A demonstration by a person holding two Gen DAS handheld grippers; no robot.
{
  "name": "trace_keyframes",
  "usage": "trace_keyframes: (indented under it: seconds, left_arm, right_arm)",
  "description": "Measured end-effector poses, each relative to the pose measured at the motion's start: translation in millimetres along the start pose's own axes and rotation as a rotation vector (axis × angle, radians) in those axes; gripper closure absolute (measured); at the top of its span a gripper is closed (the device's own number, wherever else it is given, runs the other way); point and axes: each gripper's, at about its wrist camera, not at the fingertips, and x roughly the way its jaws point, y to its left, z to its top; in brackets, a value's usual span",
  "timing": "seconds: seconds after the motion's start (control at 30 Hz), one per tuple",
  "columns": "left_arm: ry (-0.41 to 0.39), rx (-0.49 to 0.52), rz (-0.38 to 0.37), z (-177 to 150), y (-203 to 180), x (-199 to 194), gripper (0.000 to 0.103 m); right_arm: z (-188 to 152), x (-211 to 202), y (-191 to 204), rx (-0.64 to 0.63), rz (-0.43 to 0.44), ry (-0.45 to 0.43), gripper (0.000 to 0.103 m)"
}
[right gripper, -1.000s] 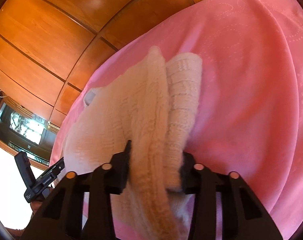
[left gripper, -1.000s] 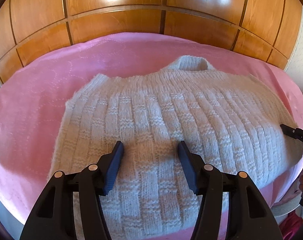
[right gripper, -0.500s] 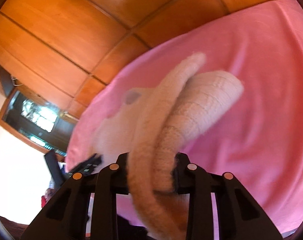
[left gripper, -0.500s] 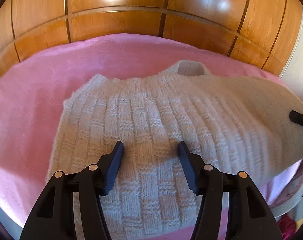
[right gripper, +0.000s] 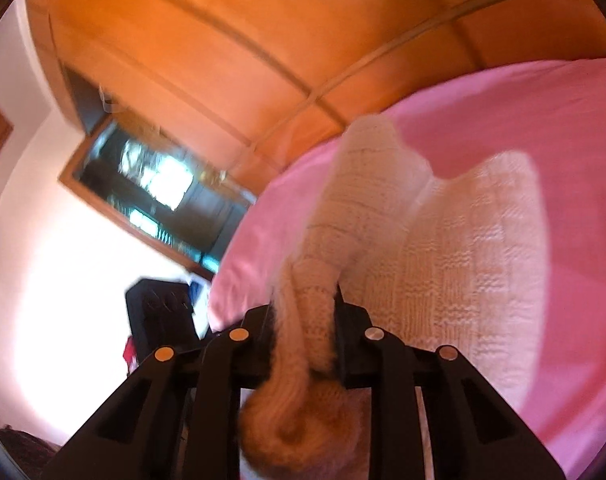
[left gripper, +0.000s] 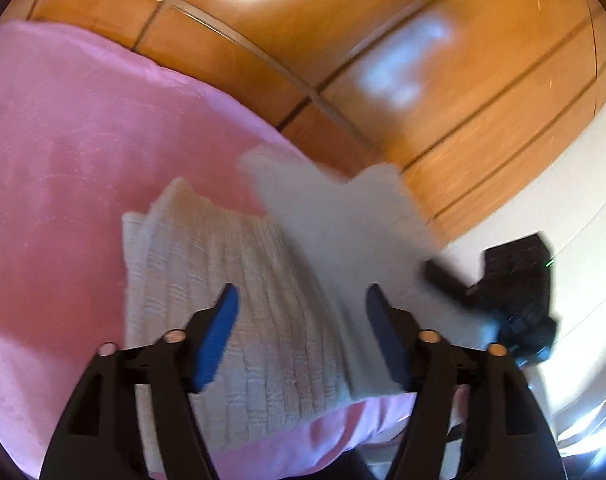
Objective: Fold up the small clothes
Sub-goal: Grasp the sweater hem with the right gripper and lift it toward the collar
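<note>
A cream knitted sweater (left gripper: 243,300) lies on the pink bedspread (left gripper: 55,168). Its right side (left gripper: 343,220) is lifted and swung over the rest, blurred. My left gripper (left gripper: 299,320) is open and empty, its blue pads just above the sweater near the bed's front edge. My right gripper (right gripper: 303,320) is shut on the sweater's bunched edge (right gripper: 315,300) and holds it raised over the part lying flat (right gripper: 463,260). The right gripper also shows in the left wrist view (left gripper: 511,300), at the raised fold's end.
A wooden panelled wall (left gripper: 383,60) runs behind the bed. A white wall (left gripper: 563,220) is at the right. In the right wrist view a dark framed opening (right gripper: 155,192) sits in the wall at left, and the bed's front edge (right gripper: 231,296) drops off beside the gripper.
My right gripper has lifted the sweater's right side and carried it leftward over the body. The left gripper has turned right, staying open. Both views are now motion-blurred.
</note>
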Motion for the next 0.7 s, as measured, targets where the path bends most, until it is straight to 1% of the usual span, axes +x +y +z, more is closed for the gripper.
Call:
trace_keyframes:
  seconds: [0.07, 0.13, 0.23, 0.27, 0.3, 0.33, 0.37, 0.4, 0.43, 0.5, 0.57, 0.63, 0.7]
  left_arm:
    - [0.014, -0.075, -0.063, 2.1, 17.9, -7.6, 0.034]
    - [0.015, -0.131, -0.081, 2.4, 29.1, -10.6, 0.032]
    - [0.043, -0.201, -0.092, 1.0, 47.2, -6.7, 0.032]
    - [0.060, -0.226, -0.115, 0.1, 51.0, -3.6, 0.032]
    - [0.069, -0.235, -0.124, -0.1, 52.1, -1.2, 0.032]
    - [0.076, -0.237, -0.122, -0.2, 51.8, 2.0, 0.030]
    - [0.088, -0.236, -0.113, 0.0, 49.9, 7.4, 0.029]
    - [0.099, -0.235, -0.110, 2.4, 49.8, 11.2, 0.029]
    - [0.114, -0.237, -0.109, 3.3, 48.3, 16.0, 0.029]
    - [0.137, -0.236, -0.113, 5.4, 45.7, 23.3, 0.029]
    - [0.155, -0.222, -0.091, 8.4, 41.8, 26.9, 0.028]
    - [0.174, -0.216, -0.083, 8.9, 37.8, 31.7, 0.028]
    - [0.182, -0.199, -0.062, 8.1, 33.4, 34.3, 0.028]
  right_arm:
    - [-8.5, 34.1, 7.0, -0.032, -0.025, 0.060, 0.083]
    - [-21.2, 62.2, 9.4, -0.068, -0.073, 0.111, 0.083]
    - [-38.0, 82.1, 16.3, -0.162, -0.145, 0.138, 0.082]
    - [-43.8, 86.4, 22.6, -0.215, -0.173, 0.139, 0.081]
    - [-47.7, 89.4, 29.4, -0.255, -0.187, 0.136, 0.075]
    - [-51.9, 88.1, 35.4, -0.292, -0.183, 0.127, 0.063]
    - [-53.2, 88.5, 37.6, -0.303, -0.167, 0.125, 0.055]
    - [-54.7, 84.6, 40.6, -0.315, -0.149, 0.121, 0.044]
    - [-53.9, 80.5, 44.0, -0.326, -0.141, 0.111, 0.037]
    - [-57.6, 58.7, 46.2, -0.333, -0.129, 0.079, 0.032]
    - [-61.6, 35.4, 39.6, -0.315, -0.131, 0.048, 0.032]
    - [-64.1, 15.7, 32.2, -0.305, -0.170, 0.017, 0.032]
    - [-72.9, -3.2, 15.7, -0.280, -0.237, 0.005, 0.032]
